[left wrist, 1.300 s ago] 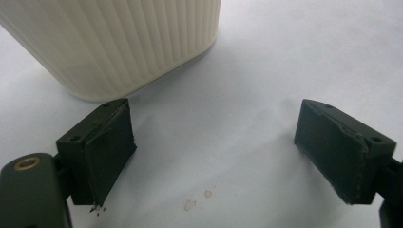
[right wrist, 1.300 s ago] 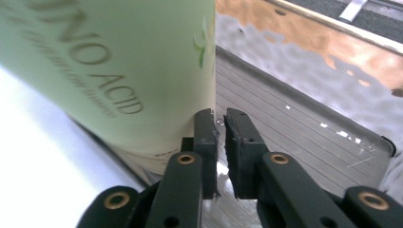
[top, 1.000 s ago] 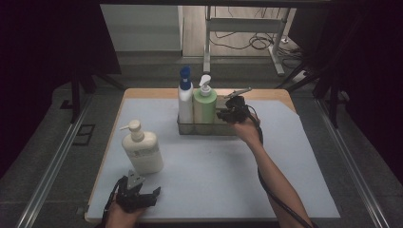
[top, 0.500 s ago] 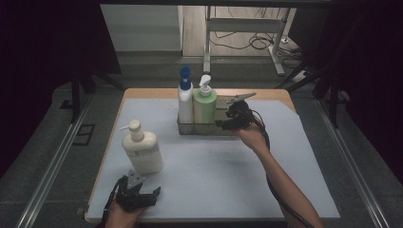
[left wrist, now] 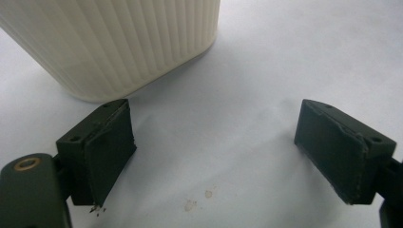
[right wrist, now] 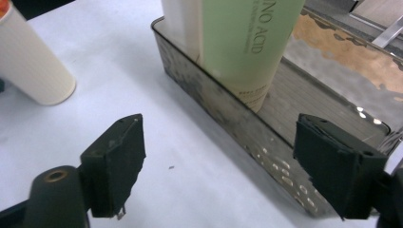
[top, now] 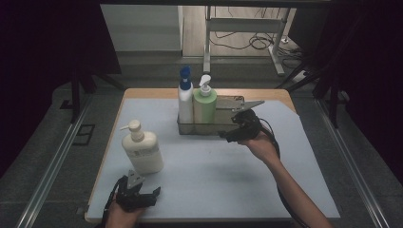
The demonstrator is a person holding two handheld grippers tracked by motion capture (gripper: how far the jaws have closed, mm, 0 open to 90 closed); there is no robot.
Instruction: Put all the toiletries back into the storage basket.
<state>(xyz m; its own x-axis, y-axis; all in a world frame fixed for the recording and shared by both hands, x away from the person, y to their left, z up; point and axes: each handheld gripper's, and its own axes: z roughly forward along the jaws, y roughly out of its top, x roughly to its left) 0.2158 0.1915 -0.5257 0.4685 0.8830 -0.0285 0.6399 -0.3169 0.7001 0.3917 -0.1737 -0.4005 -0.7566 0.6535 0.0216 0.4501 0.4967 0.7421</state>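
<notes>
Right tool backed off from the green bottle in the tray, jaws just spread, empty; bottle delivered. Left tool apart beside cream bottle.

lab or test room: dark curtains, floor cables, metal rails, lone table.

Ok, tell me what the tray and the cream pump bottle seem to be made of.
Tray: probably clear plastic or glass, glossy; its wall is see-through, with specks and glints. Cream pump bottle: looks like matte opaque plastic, with fine vertical ribs on its side in the left gripper view.
</notes>
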